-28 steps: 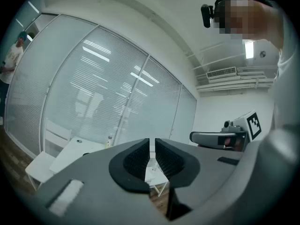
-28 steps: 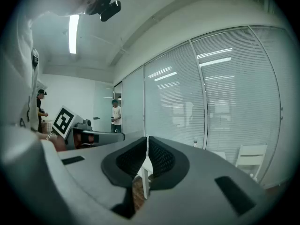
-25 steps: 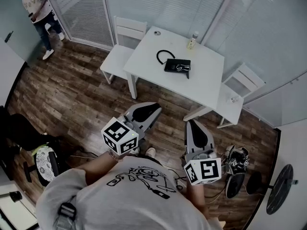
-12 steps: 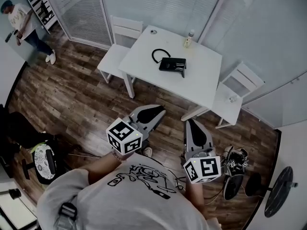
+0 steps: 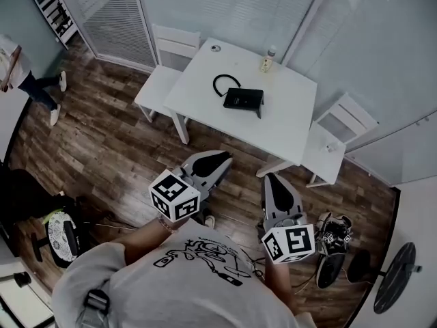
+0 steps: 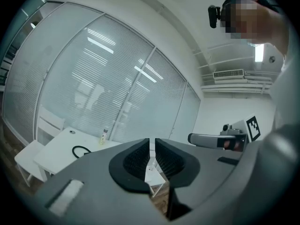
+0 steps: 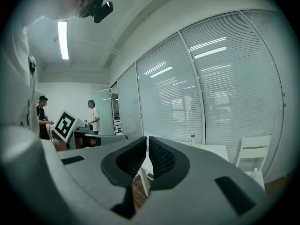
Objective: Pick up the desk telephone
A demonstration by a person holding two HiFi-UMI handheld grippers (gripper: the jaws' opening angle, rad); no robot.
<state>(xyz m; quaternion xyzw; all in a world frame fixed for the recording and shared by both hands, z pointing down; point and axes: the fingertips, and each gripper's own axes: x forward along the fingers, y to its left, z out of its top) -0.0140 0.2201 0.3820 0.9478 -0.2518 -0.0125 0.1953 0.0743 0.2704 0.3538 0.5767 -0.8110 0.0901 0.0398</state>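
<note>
The black desk telephone (image 5: 242,100) lies on the white table (image 5: 287,115), with its cord in a loop (image 5: 220,84) beside it. Both grippers hang over the wooden floor, well short of the table and pointing at it. My left gripper (image 5: 227,158) is shut and empty, and so is my right gripper (image 5: 272,175). In the left gripper view the jaws (image 6: 152,142) meet with nothing between them; the cord loop (image 6: 80,150) shows on the table (image 6: 56,151), the phone hidden behind the jaw. The right gripper view's jaws (image 7: 146,139) are closed too.
A small bottle (image 5: 265,61) stands at the table's far edge. White chairs sit at its left (image 5: 164,67) and right (image 5: 334,142). Shoes and cables (image 5: 334,241) lie on the floor at right, an office chair (image 5: 61,231) at left. A person (image 5: 17,70) walks far left.
Both grippers have moved forward toward the table, still shut. The person at far left has walked further toward the picture's left edge.
</note>
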